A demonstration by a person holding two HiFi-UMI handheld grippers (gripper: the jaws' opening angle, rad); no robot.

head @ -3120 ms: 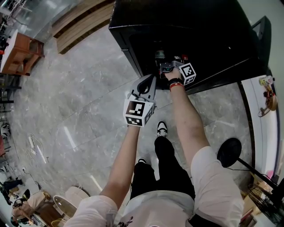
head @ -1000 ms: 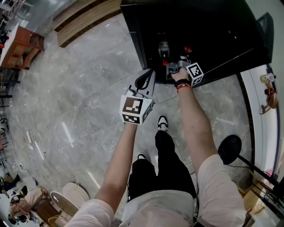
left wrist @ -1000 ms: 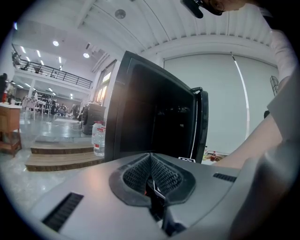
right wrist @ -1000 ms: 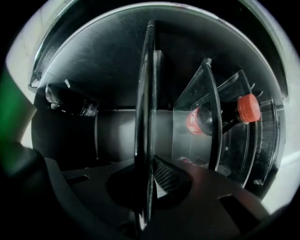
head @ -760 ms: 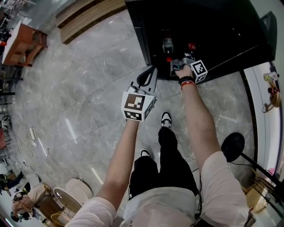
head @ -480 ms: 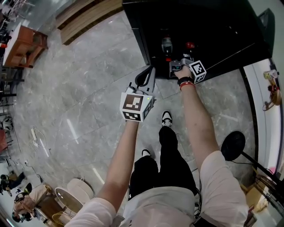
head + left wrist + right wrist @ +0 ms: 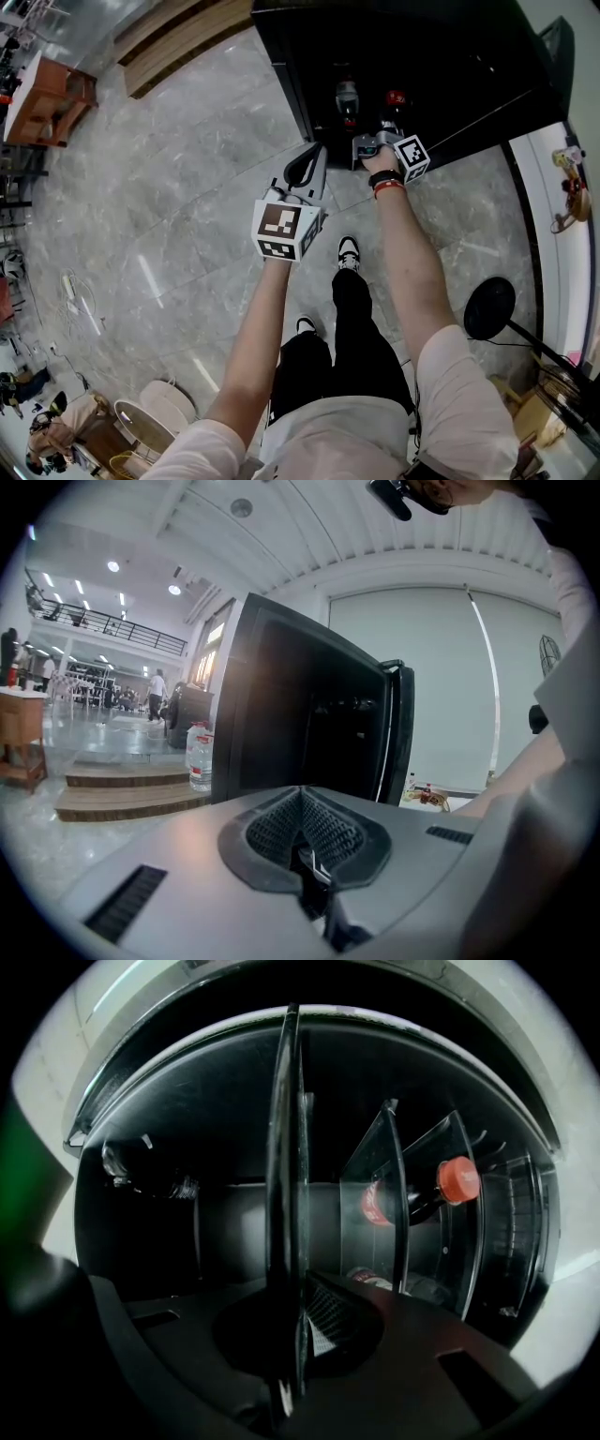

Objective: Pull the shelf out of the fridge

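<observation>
Two claws are in play, each held by a person standing on a grey marble floor [image 7: 169,187], with one black-and-white shoe [image 7: 345,251] directly below the outstretched arms. Nearest, the left claw [image 7: 309,164] is held out over the floor just short of the fridge [image 7: 422,56], apart from it; its own view shows the two ribbed pads pressed together with nothing between them. Its marker cube [image 7: 283,231] sits at the wrist end. Further forward, the right claw [image 7: 367,145] reaches to the front edge of the fridge opening, with a red and black band [image 7: 382,181] on the wrist behind it and its marker cube [image 7: 411,157] just beside that. In the right gripper view the jaws are clamped on the front edge of the shelf [image 7: 286,1147], a thin clear pane seen edge-on, which runs from between the pads straight back into the dark cavity. How far the shelf stands out of the fridge cannot be judged. Beyond the clamped edge, on one side of the pane, a dark bottle with a red cap [image 7: 441,1185] stands behind further clear panels, and a second red cap [image 7: 394,97] shows beside it from above. Furthest, the black fridge door [image 7: 398,733] stands open.
</observation>
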